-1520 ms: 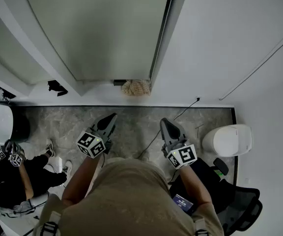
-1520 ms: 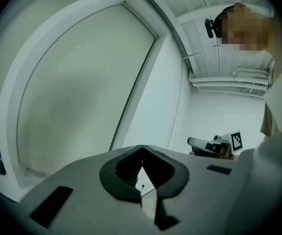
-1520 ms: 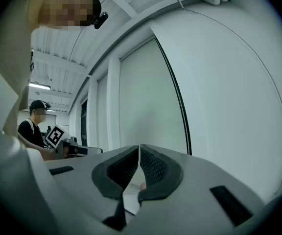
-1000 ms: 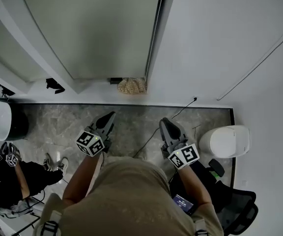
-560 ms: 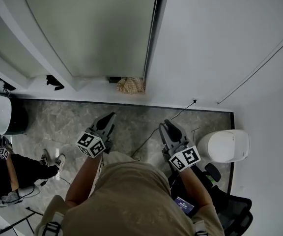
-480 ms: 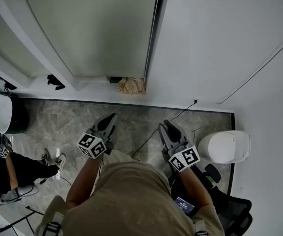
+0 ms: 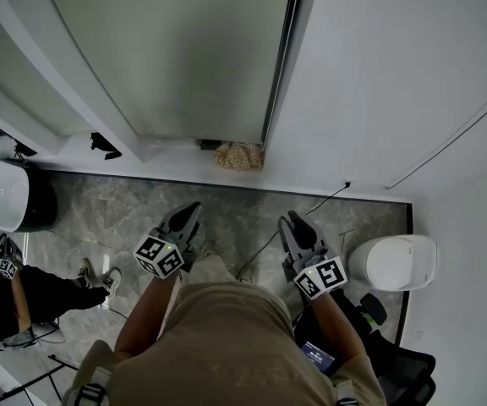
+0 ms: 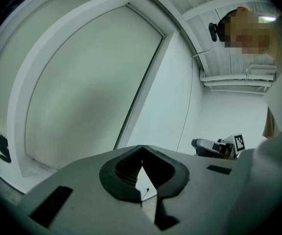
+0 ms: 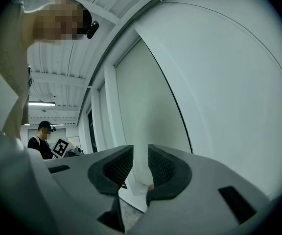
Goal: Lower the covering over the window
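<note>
Grey right gripper (image 7: pixel 294 221) just opened (empty).

Matt cloth blind (image 7: pixel 184 49) above glossy marbled stone floor (image 7: pixel 117 210).

The blind (image 7: pixel 176 49) runs off the head view's top edge; a tan lump (image 7: pixel 238 156) at its foot is too small to identify; a second person (image 7: pixel 19 299) is cropped at left.
</note>
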Demonstrator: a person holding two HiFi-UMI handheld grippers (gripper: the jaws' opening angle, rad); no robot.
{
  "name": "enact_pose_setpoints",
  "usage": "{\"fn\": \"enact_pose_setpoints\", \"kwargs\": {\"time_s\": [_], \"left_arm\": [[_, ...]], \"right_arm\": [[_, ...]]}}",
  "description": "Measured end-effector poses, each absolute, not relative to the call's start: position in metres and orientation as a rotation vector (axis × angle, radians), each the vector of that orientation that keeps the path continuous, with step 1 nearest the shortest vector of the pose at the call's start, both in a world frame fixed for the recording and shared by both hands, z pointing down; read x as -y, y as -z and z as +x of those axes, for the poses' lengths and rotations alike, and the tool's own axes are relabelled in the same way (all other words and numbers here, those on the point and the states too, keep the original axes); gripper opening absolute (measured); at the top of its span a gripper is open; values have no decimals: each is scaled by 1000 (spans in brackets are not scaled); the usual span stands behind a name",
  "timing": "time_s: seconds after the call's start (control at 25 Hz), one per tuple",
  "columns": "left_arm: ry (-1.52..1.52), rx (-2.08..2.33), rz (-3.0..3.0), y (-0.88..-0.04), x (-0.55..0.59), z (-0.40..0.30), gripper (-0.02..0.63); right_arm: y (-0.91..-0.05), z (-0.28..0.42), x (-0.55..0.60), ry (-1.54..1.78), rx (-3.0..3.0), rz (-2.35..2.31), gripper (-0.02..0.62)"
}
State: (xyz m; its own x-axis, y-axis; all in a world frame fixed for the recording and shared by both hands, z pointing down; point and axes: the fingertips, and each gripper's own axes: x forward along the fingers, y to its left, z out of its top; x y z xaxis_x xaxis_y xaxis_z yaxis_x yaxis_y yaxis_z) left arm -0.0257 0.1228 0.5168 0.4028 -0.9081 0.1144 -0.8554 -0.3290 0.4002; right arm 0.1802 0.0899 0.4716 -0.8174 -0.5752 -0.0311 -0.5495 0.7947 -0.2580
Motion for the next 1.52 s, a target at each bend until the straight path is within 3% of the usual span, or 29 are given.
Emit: {"fn": "enact_pose_setpoints", "kwargs": {"time_s": [0.92,1.52], "left_arm": [[144,1229,2451,-519,-26,-150,18],[181,1193,2440,-525,31,-156,18]], "right_arm": [[-473,48,-23,270,-2786,-1190,81],[-480,40,24,254,-2788,-1216,81]]}}
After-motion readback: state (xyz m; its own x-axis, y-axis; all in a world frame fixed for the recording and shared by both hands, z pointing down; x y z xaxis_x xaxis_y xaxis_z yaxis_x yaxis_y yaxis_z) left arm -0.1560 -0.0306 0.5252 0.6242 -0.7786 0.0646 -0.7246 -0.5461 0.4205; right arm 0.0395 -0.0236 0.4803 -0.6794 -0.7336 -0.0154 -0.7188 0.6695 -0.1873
